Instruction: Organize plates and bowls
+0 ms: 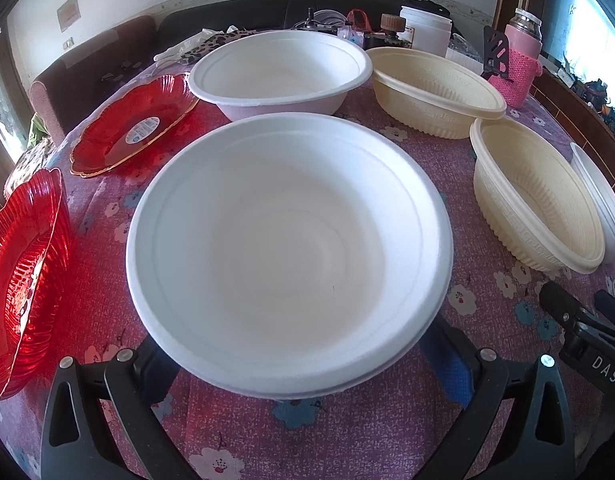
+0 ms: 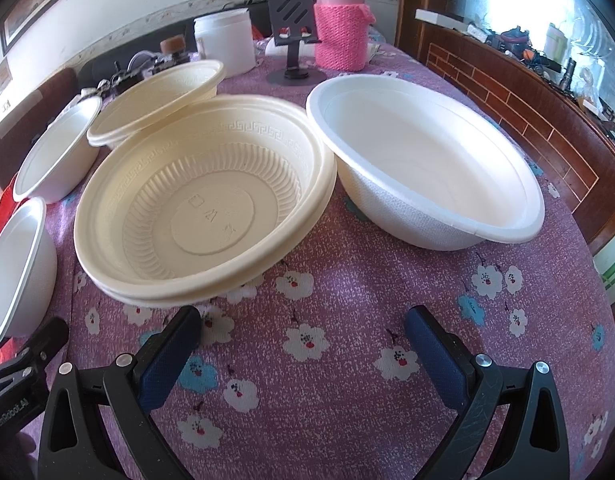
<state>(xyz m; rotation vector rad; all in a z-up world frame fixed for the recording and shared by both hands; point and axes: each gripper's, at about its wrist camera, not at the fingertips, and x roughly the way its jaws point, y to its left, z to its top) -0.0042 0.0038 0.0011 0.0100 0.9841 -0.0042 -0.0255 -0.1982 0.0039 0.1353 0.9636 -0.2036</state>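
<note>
Several dishes are spread over the tabletop [image 2: 327, 288], so you have most of the sorting in front of you. Your left gripper [image 1: 303, 364] has its jaws wide apart at the near rim of a big white bowl [image 1: 287, 248]; whether the fingers touch the bowl I cannot tell, because the rim hides their tips. A thin second edge shows under this rim, so it may already be two bowls nested. Behind it stands another white bowl [image 1: 279, 72] alone. On your left lie two red plates [image 1: 135, 128], apart from each other and not stacked. On your right are two cream bowls [image 1: 535, 200], the farther one leaning with its rim on the nearer one.

Your right gripper [image 2: 303, 344] is empty with the jaws spread, low over the cloth, just before the nearer cream bowl [image 2: 203, 208], which seems to sit inside a second one. A further white bowl [image 2: 423, 160] stands beside it. I judge that white bowls, cream bowls and red plates each need gathering into one pile.
</note>
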